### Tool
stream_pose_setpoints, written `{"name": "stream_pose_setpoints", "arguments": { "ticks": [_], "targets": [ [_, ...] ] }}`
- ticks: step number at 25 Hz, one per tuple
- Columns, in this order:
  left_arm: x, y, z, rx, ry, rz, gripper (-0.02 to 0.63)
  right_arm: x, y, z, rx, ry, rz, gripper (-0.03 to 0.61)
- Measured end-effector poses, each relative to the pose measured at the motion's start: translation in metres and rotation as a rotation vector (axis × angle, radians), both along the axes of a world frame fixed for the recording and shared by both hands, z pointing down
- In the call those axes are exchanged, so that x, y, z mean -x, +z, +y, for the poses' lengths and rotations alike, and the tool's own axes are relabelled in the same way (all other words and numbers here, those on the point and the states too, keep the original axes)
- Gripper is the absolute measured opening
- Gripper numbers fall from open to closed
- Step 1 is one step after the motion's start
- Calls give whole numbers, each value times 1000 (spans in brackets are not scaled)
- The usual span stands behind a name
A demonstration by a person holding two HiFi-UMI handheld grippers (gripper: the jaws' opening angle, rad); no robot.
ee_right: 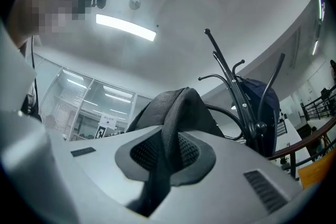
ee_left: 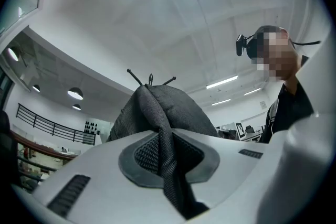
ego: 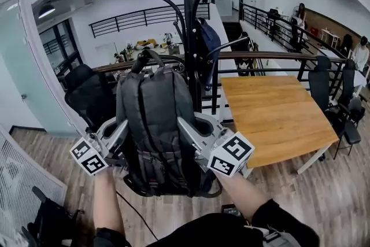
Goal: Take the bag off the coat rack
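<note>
left gripper [ego: 119, 133] is clamping down on a fold of the bag's [ego: 155, 118] grey woven fabric. in the left gripper view the fold is running straight down between the two pads, and the bag is bulging up just beyond the jaw tips. right gripper [ego: 186, 131] is doing the same on the opposite side: its jaws are pinching a dark fabric fold, with the bag body rising right behind them. in the head view the bag is hanging upright between the two grippers, the left one biting its left flank and the right one its right flank, both at about mid-height, with straps and buckles dangling below. the bag is sitting directly in front of the coat rack [ego: 187, 20], close against the pole; can't tell if it's touching. its top handle is sitting up by a lower hook arm, and I can't tell whether it's hooked on or clear. a dark blue item [ego: 208, 43] is hanging on the rack's far side. an office chair [ego: 87, 95] is standing left of the bag, a wooden table [ego: 277, 115] is standing right of the rack, and a railing [ego: 272, 56] is running behind both.
</note>
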State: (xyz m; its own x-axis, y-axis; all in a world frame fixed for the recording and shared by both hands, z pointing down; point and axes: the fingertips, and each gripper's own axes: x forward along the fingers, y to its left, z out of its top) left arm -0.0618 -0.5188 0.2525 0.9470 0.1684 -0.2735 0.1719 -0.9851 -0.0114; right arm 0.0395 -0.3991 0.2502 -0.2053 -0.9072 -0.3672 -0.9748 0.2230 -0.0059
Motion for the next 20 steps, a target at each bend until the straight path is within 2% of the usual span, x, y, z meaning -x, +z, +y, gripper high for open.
{"name": "stream_pose_setpoints", "arguments": {
  "ticks": [6,14,20],
  "targets": [
    [26,-22,15,-44,-41,38,46,15,-15,5,-40,-37,19,52],
    [45,-26,26,-62,-136,10,46,23,-13,3,-56,-87,6,52],
    [57,-40,36,-78,-170,22,46,37,-27,12,-124,-112,59,52]
  ]
}}
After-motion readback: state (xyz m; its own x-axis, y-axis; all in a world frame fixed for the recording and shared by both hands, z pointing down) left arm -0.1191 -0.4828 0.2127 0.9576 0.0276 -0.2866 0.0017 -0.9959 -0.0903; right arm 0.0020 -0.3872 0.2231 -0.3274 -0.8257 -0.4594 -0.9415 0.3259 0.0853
